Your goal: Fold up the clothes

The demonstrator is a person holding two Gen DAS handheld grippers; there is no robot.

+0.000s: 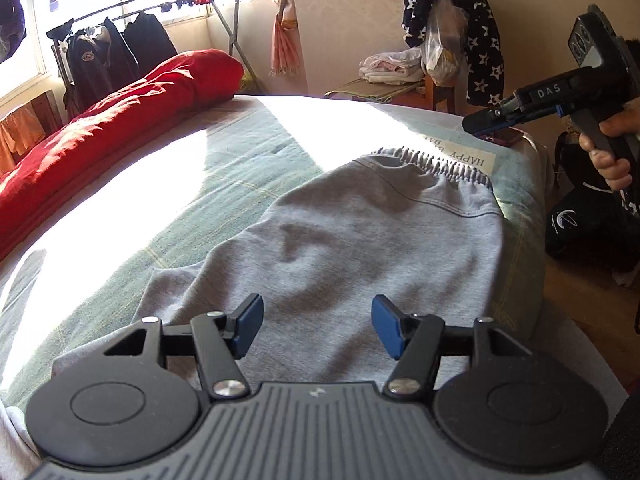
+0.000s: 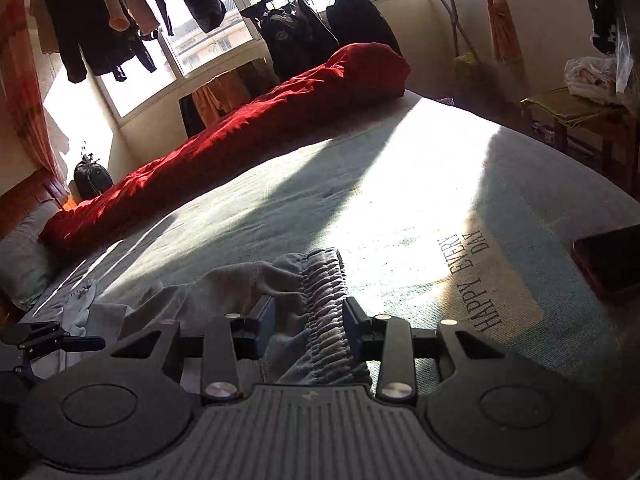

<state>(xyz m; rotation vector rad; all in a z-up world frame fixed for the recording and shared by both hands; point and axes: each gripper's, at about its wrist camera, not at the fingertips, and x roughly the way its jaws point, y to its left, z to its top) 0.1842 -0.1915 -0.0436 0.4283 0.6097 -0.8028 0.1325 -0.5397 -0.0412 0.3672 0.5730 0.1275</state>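
A grey pair of sweatpants (image 1: 340, 240) lies flat on the bed, its gathered elastic waistband (image 1: 436, 164) at the far end. My left gripper (image 1: 318, 326) hovers over the near part of the garment, open, its blue pads clear of the cloth. A hand holds my right gripper (image 1: 478, 124) at the far right, above the bed's corner. In the right wrist view the right gripper (image 2: 310, 322) stands open with the ribbed waistband (image 2: 324, 300) showing between its fingers, loose and bunched on the bed. The left gripper (image 2: 80, 344) shows at the lower left there.
The bed sheet (image 2: 400, 184) has printed lettering and bright sun patches. A red duvet (image 1: 100, 132) runs along the bed's far side. A dark red phone (image 2: 608, 260) lies near the bed's corner. A chair with folded whites (image 1: 392, 68) and a star scarf stands beyond.
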